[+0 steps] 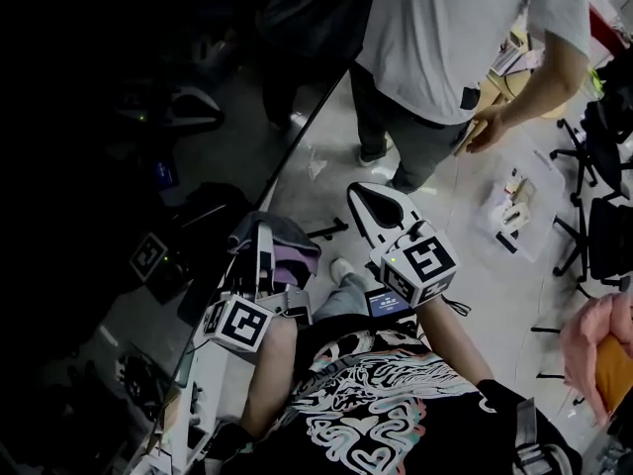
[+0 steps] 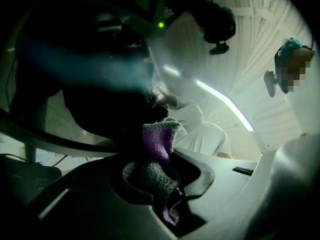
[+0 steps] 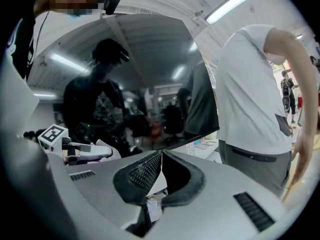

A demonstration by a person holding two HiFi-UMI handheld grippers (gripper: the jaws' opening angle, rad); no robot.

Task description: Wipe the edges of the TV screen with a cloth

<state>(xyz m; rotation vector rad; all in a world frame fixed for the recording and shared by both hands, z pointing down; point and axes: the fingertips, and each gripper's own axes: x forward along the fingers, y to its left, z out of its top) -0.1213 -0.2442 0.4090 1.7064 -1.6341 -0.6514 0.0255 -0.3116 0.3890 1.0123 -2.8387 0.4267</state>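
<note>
Wiping along the TV (image 1: 109, 166) edge: left gripper (image 2: 161, 151) clamps the cloth (image 2: 159, 140); right gripper (image 3: 161, 155) is pinched together, empty. Next, probably slide onward.

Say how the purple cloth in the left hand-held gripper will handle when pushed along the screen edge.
Probably floppy: the purple cloth bunches and folds between the shut jaws of the left hand-held gripper. Its nubby weave looks soft, likely dragging rather than slipping on the TV screen.

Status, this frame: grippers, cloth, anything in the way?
Left hand-held gripper shut on cloth at TV edge. Right hand-held gripper shut, empty. Person stands by TV's far end.
</note>
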